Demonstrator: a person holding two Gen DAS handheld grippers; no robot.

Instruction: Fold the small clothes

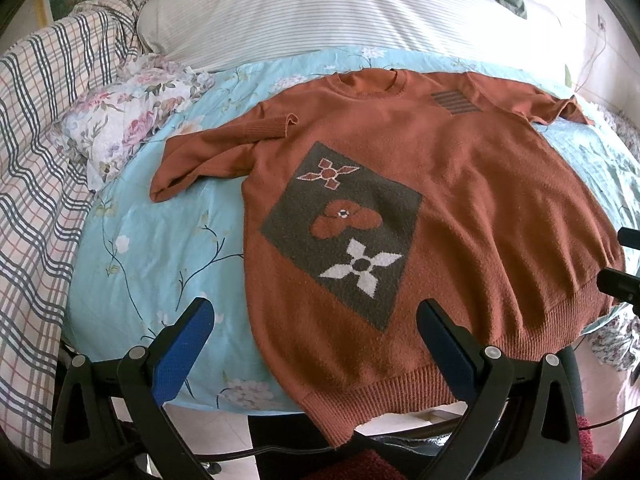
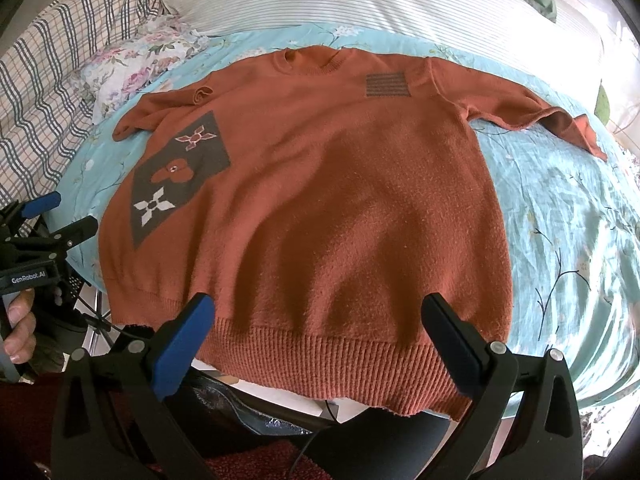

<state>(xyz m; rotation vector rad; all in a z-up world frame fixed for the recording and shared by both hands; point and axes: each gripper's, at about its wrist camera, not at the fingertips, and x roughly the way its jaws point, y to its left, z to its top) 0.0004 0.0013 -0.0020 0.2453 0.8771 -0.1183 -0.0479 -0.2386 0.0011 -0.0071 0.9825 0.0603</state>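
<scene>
Bed [image 1: 168, 240] under light-blue floral sheet, striped pillow [image 1: 320, 12] at head, plaid blanket [image 1: 36, 128] along side. Rust-orange sweater [image 1: 460, 184] spread flat, front up, on sheet; neckline toward pillow, ribbed hem hanging over near edge. One sleeve folded back onto itself, other stretched outward. Dark patch with flower motifs [image 1: 344, 228] on front. Left claw [image 1: 316, 316] wide open, holding nothing, above hem. Right claw [image 2: 320, 312] likewise spread, unladen, over hem.
</scene>
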